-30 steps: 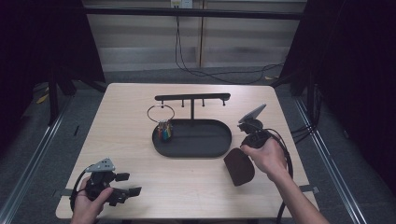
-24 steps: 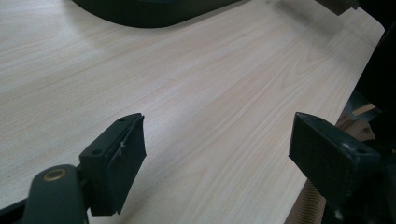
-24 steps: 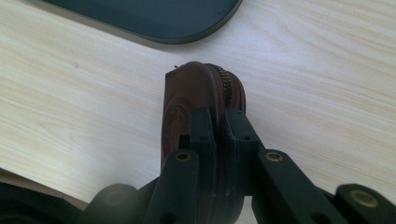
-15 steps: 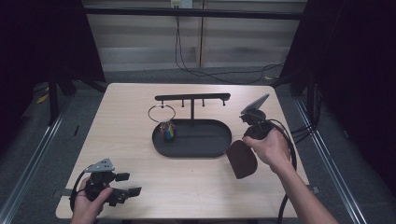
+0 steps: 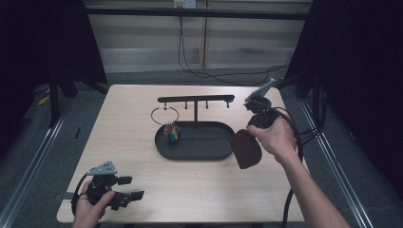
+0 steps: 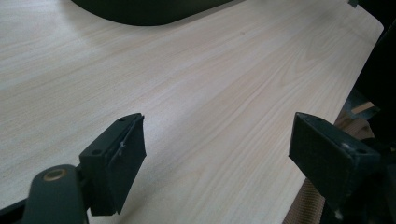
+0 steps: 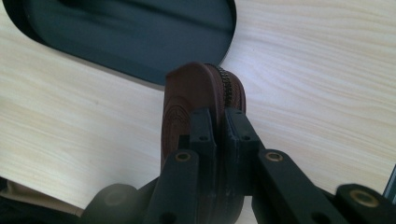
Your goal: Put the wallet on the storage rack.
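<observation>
Pale wood table (image 5: 142, 123) stood in a dark room, cables trailing over the floor behind it. Nearest, at the front left corner, the left gripper (image 5: 124, 187) rested low over the boards, its jaws wide apart with nothing between them, pointing rightward across bare wood. Farther in and to the right, the right gripper (image 7: 215, 122) had its jaws closed tight on the upper edge of a brown zipped pouch (image 5: 245, 148), which hung below the hand, long axis roughly vertical, clear of the table and just beside the right end of the black oval tray (image 5: 199, 151). Beyond that, a T-shaped rack (image 5: 196, 99) rose from the tray, with a ring of keys (image 5: 170, 130) hanging at its left end. The tray lay to the left of the pouch, so I judged the coming move to be a short carry leftward, and the right hand was by far the nearer one for it
</observation>
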Demonstrator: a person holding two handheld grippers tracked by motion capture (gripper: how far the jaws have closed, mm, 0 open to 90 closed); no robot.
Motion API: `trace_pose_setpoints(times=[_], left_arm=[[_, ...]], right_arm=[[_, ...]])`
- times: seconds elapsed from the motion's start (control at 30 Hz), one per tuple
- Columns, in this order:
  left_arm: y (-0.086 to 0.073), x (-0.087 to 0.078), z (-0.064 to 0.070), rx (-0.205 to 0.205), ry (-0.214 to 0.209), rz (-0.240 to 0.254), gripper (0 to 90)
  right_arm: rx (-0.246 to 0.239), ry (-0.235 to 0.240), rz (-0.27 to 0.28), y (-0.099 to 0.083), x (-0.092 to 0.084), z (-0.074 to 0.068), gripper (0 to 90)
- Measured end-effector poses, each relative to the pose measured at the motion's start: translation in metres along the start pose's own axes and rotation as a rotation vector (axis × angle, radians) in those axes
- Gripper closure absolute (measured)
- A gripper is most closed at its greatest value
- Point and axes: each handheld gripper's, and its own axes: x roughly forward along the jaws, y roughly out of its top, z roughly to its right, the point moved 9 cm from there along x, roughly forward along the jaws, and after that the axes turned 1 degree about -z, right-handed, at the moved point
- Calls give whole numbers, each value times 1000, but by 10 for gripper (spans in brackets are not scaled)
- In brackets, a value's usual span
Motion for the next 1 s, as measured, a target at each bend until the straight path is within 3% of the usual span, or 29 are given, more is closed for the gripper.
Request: trace_pose_setpoints(times=[0.4,1.0], left_arm=[[1,0,-1,-2,-1,1,184],[1,0,-3,-8,5,2,183]], right_arm=[[1,12,9,26,2,-6,832],[58,96,67,56,14,-5,834]])
